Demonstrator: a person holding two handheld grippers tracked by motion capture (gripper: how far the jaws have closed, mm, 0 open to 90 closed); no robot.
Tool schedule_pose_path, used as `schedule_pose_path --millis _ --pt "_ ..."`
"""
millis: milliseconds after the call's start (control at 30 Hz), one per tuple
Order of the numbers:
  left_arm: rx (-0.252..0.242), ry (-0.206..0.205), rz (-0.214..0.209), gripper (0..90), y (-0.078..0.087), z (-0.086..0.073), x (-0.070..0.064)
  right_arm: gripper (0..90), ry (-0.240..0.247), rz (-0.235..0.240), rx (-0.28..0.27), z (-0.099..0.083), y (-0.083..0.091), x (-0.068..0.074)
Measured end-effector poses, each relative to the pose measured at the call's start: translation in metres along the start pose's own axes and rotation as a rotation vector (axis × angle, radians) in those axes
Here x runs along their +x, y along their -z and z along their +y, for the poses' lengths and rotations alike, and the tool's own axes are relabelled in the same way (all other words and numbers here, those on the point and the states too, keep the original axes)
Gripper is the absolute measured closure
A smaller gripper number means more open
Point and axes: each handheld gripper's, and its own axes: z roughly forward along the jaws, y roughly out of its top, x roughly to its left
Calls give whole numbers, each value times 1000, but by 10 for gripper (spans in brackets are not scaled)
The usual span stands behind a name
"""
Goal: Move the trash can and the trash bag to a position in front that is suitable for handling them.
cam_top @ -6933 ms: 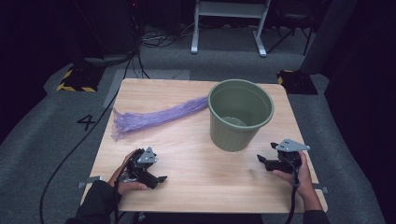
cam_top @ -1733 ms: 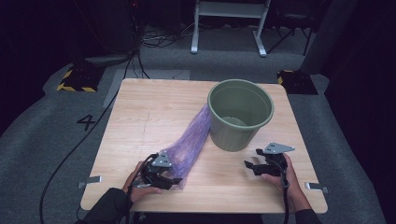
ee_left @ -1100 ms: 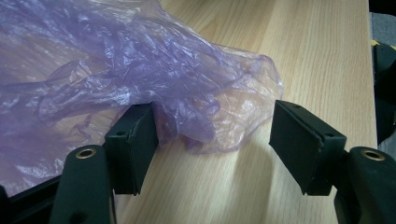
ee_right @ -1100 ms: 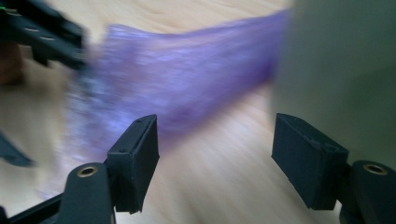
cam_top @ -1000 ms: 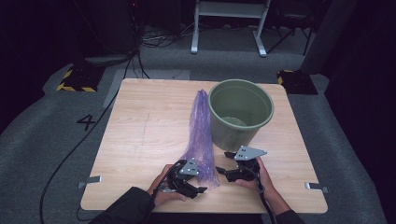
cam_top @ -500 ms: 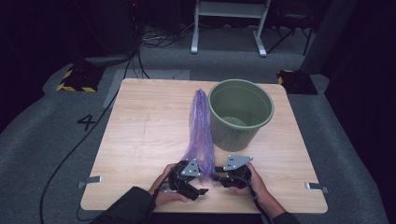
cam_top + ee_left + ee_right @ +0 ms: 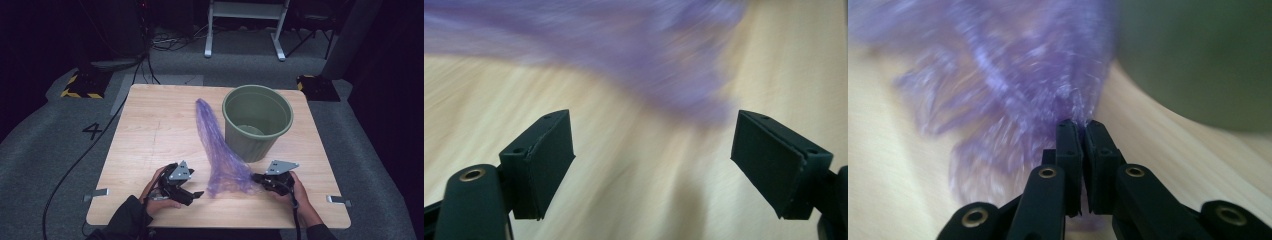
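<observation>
Left gripper [image 7: 192,194] sits released, jaws wide, just beside the purple plastic bag [image 7: 220,160], whose near end fans out on the wooden table [image 7: 150,130]. Our right gripper [image 7: 257,178] is clenched on the bag's right corner. We judge the film light, limp, slippery; pinch the opposite mouth edge. Green bucket [image 7: 257,120] stands just behind.

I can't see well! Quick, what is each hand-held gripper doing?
Left hand-held gripper: open, holding nothing.
Right hand-held gripper: closed on the purple bag.
</observation>
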Motion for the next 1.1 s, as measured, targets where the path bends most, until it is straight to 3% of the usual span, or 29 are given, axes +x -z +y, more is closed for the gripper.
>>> schedule_pose_path --millis 167,433,567,633,867,1100 --pt "4 49 55 167 8 -9 19 828 -89 -77 -7 -16 19 -25" --pt "13 86 115 170 19 -22 40 778 -169 -188 5 -29 31 -50" --pt "28 107 129 170 22 -30 53 661 -191 -246 10 -31 32 -57" --pt "31 113 132 170 22 -34 58 543 -212 -272 11 -31 33 -60" --pt "15 147 112 180 18 -39 75 292 -256 -244 -74 -28 45 -61" --pt "19 129 136 214 13 -34 77 213 -260 -248 -120 -23 58 -66"
